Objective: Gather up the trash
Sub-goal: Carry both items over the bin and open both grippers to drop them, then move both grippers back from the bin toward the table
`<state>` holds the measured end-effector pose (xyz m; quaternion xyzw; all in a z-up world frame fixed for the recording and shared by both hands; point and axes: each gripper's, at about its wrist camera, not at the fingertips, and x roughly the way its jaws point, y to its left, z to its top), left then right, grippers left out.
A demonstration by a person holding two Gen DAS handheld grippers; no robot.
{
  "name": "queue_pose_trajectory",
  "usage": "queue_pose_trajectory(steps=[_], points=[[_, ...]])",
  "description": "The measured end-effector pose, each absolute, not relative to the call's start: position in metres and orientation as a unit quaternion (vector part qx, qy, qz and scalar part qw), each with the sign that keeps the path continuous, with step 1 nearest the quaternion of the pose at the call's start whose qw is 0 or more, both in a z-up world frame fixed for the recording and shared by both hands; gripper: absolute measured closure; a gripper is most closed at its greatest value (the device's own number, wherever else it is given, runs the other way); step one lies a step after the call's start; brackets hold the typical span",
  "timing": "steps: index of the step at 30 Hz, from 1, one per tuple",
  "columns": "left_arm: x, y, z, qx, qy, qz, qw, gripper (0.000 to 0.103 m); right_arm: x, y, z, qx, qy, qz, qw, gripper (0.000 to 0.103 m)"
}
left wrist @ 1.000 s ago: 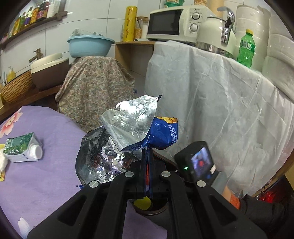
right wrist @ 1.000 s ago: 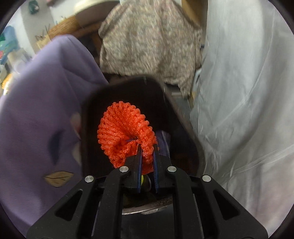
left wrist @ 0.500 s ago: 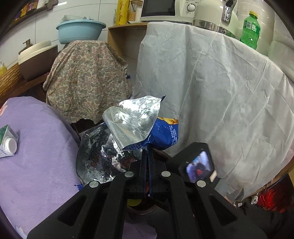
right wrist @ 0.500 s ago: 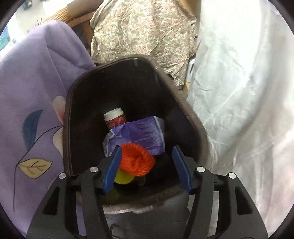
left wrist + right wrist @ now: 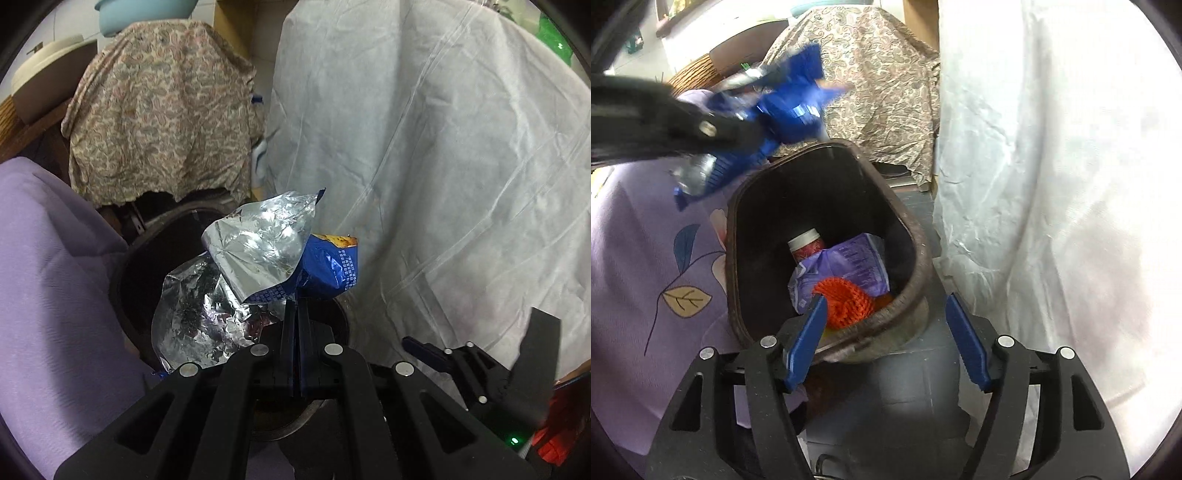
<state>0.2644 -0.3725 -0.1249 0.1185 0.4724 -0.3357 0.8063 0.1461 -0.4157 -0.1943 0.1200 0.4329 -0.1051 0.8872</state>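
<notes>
A dark brown trash bin (image 5: 733, 266) stands on the floor, and its rim (image 5: 162, 225) also shows under the left gripper. Inside lie an orange foam net (image 5: 849, 302), a purple wrapper (image 5: 849, 264) and a white-capped bottle (image 5: 807, 242). My right gripper (image 5: 885, 301) hangs over the bin's near rim. Its jaws are opening and nothing is between them. My left gripper (image 5: 295, 308) is shut on a crumpled snack bag (image 5: 258, 251), blue outside and silver inside, held above the bin. The bag (image 5: 792, 107) hangs over the bin's far left rim in the right wrist view.
A purple flowered tablecloth (image 5: 646, 258) drapes down at the bin's left. A white sheet (image 5: 424, 166) covers furniture on its right. A paisley cloth (image 5: 159, 122) hangs behind it. Grey floor (image 5: 905, 398) lies in front of the bin.
The right gripper opened, dropped the orange net into the bin and drew back. The left gripper came down and closer to the bin with the snack bag.
</notes>
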Motion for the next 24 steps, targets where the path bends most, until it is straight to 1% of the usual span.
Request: queue_pose_trajectory(steps=[2, 3, 4, 5, 6, 7, 11, 13, 16, 19, 20, 24], points=[[0.265, -0.376, -0.132, 0.124, 0.481, -0.337, 0.8, 0.1, 0.142, -0.416, -0.194, 0.117, 0.434, -0.109, 0.887, 0.036], [0.264, -0.378, -0.134, 0.127, 0.483, -0.337, 0.798, 0.098, 0.14, -0.417, -0.194, 0.12, 0.434, -0.108, 0.887, 0.036], [0.264, -0.378, -0.135, 0.129, 0.485, -0.338, 0.796, 0.089, 0.138, -0.419, -0.194, 0.123, 0.433, -0.108, 0.887, 0.036], [0.263, -0.379, -0.137, 0.132, 0.487, -0.336, 0.795, 0.079, 0.137, -0.419, -0.194, 0.124, 0.432, -0.108, 0.887, 0.036], [0.262, -0.378, -0.137, 0.133, 0.484, -0.334, 0.798, 0.052, 0.136, -0.42, -0.194, 0.125, 0.431, -0.11, 0.887, 0.035], [0.261, -0.376, -0.134, 0.132, 0.476, -0.328, 0.805, 0.035, 0.135, -0.42, -0.193, 0.123, 0.431, -0.112, 0.887, 0.035], [0.257, -0.37, -0.12, 0.112, 0.46, -0.335, 0.815, 0.033, 0.135, -0.423, -0.195, 0.129, 0.431, -0.114, 0.886, 0.035], [0.253, -0.367, -0.111, 0.107, 0.447, -0.335, 0.822, 0.025, 0.135, -0.424, -0.197, 0.132, 0.432, -0.115, 0.884, 0.035], [0.248, -0.36, -0.097, 0.104, 0.423, -0.336, 0.835, 0.018, 0.133, -0.424, -0.196, 0.136, 0.432, -0.116, 0.884, 0.035], [0.245, -0.354, -0.088, 0.096, 0.416, -0.34, 0.838, 0.016, 0.133, -0.424, -0.195, 0.135, 0.432, -0.117, 0.884, 0.034], [0.243, -0.35, -0.085, 0.092, 0.415, -0.341, 0.839, 0.015, 0.133, -0.424, -0.195, 0.134, 0.432, -0.117, 0.884, 0.031], [0.242, -0.336, -0.077, 0.087, 0.407, -0.339, 0.844, 0.012, 0.135, -0.424, -0.192, 0.135, 0.43, -0.117, 0.885, 0.031]])
